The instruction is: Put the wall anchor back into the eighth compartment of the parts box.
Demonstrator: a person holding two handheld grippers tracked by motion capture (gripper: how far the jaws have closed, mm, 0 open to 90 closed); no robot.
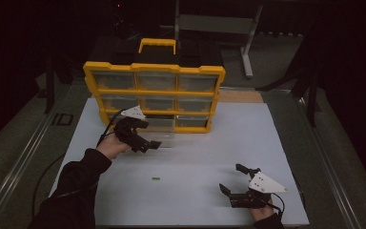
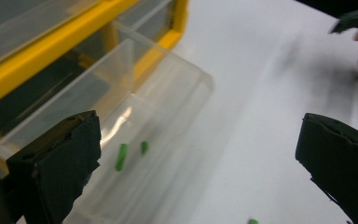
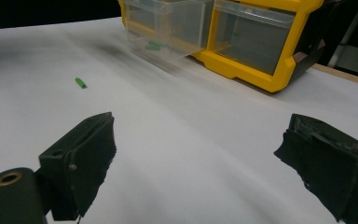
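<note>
From the high view, a yellow plastic organiser cabinet with clear drawers (image 1: pixel 155 95) stands upright at the far edge of the white table sheet (image 1: pixel 195 157), and one clear plastic drawer (image 1: pixel 164 136) is pulled out of its bottom row toward the person. The left gripper (image 1: pixel 147 136) sits just beside that drawer's front, its jaws apart with nothing between them. A small green cylindrical piece (image 1: pixel 156 179) lies alone on the sheet, nearer the person, between the two hands; its long axis runs roughly across the table. The right gripper (image 1: pixel 233 183) rests low at the near right, jaws spread and empty, well apart from the piece. By my reckoning the left gripper is somewhat the nearer of the two, and the loose piece lies back toward the person from it. In the left gripper view, the jaws stand wide and clear of everything; the open drawer (image 2: pixel 158 116) is ahead and to the left, and two green pieces (image 2: pixel 121 156) already lie on its clear floor. The loose piece (image 2: pixel 252 221) peeks in at the bottom edge, so the gripper would have to draw back and tip down to reach it. In the right gripper view, the jaws are likewise parted and empty; the loose piece (image 3: pixel 80 83) lies far ahead and to the left on the sheet, with the drawer (image 3: pixel 168 28) beyond it, holding its green pieces.
</note>
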